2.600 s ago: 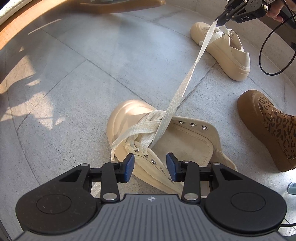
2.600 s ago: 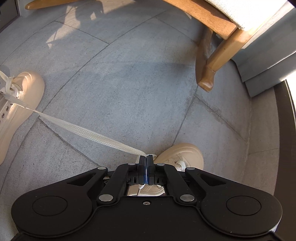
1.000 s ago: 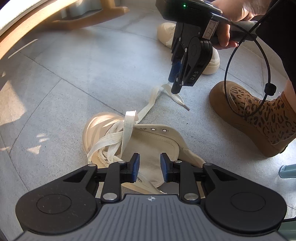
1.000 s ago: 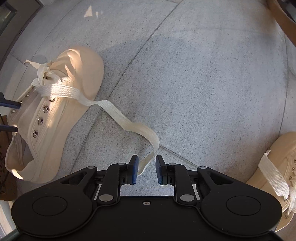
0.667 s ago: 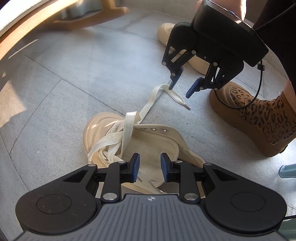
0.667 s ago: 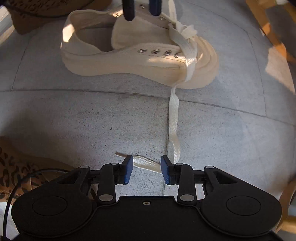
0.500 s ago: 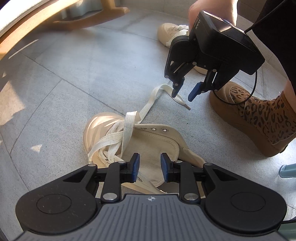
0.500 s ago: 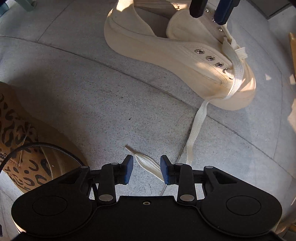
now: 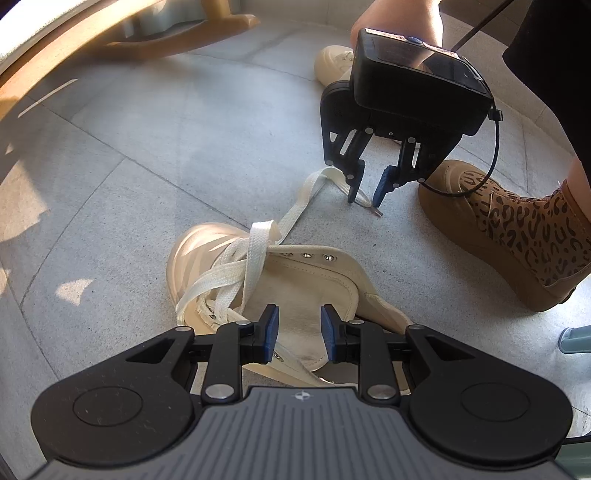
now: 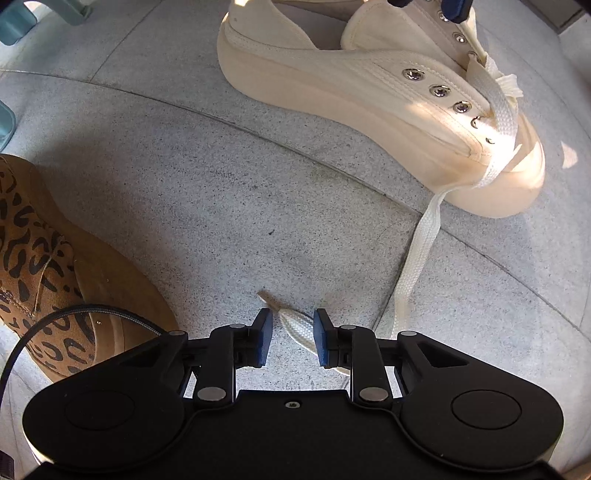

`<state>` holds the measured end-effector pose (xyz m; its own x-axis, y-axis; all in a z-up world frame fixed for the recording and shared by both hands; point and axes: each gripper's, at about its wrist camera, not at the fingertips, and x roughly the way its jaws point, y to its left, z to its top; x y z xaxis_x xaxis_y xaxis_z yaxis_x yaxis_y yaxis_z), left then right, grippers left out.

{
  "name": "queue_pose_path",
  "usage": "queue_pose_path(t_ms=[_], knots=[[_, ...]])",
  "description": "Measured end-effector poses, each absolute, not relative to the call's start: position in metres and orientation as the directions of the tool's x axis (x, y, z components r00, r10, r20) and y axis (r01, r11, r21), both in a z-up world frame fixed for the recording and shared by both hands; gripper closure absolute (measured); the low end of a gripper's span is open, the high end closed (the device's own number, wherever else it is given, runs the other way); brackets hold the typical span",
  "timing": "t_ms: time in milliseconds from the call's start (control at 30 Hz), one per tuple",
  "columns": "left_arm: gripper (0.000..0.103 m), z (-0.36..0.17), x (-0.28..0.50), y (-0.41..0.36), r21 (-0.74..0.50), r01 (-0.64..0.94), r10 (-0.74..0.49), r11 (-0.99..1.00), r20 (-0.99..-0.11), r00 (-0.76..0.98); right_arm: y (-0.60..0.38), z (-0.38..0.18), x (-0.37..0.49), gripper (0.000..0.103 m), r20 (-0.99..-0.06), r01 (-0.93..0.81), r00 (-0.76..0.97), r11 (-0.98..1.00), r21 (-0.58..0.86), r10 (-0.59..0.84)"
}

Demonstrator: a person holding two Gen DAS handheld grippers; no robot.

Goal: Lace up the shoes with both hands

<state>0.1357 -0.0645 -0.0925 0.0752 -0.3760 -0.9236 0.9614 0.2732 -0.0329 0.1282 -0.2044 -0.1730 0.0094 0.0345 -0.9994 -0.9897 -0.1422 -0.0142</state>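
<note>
A cream canvas shoe (image 9: 306, 280) (image 10: 369, 85) lies on the grey stone floor, partly laced near the toe. One long white lace (image 9: 295, 214) (image 10: 417, 258) runs from the toe out over the floor. My left gripper (image 9: 297, 334) is open and empty, right above the shoe's tongue. My right gripper (image 10: 291, 338) (image 9: 364, 194) is open, low over the floor, with the lace's tip end (image 10: 295, 325) lying between its pads, not clamped.
A leopard-print brown boot (image 9: 517, 236) (image 10: 48, 273) worn by the person stands close to the right gripper. A second cream shoe (image 9: 332, 62) lies farther off. A wooden chair rocker (image 9: 177, 40) is at the back. A pale blue object (image 10: 14, 26) sits at the edge.
The right gripper let go of the taut lace, which dropped to the floor. It then turned and came down over the lace's tip. The left gripper narrowed a little and stayed over the shoe.
</note>
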Motion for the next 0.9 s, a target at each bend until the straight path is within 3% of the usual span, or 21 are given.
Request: queue_pose_path(t_ms=[100, 167, 633, 900], knots=[[0.079, -0.094, 0.136, -0.065, -0.035, 0.962, -0.373, 0.271, -0.925, 0.072, -0.198, -0.171, 0.146, 0.09, -0.999, -0.995, -0.024, -0.098, 0.02, 0.046], [0.079, -0.094, 0.136, -0.065, -0.036, 0.962, -0.373, 0.272, -0.925, 0.071, -0.192, -0.17, 0.153, 0.101, -0.999, -0.996, -0.013, -0.09, 0.008, 0.046], [0.079, -0.095, 0.141, -0.06, -0.04, 0.956, -0.412, 0.29, -0.907, 0.087, -0.155, -0.123, 0.191, 0.101, -0.983, -0.995, 0.033, 0.095, -0.016, 0.18], [0.086, -0.095, 0.149, -0.06, -0.026, 0.958, -0.448, 0.284, -0.887, 0.109, -0.173, -0.102, 0.16, 0.101, -0.953, -0.988, 0.122, 0.126, -0.09, 0.276]])
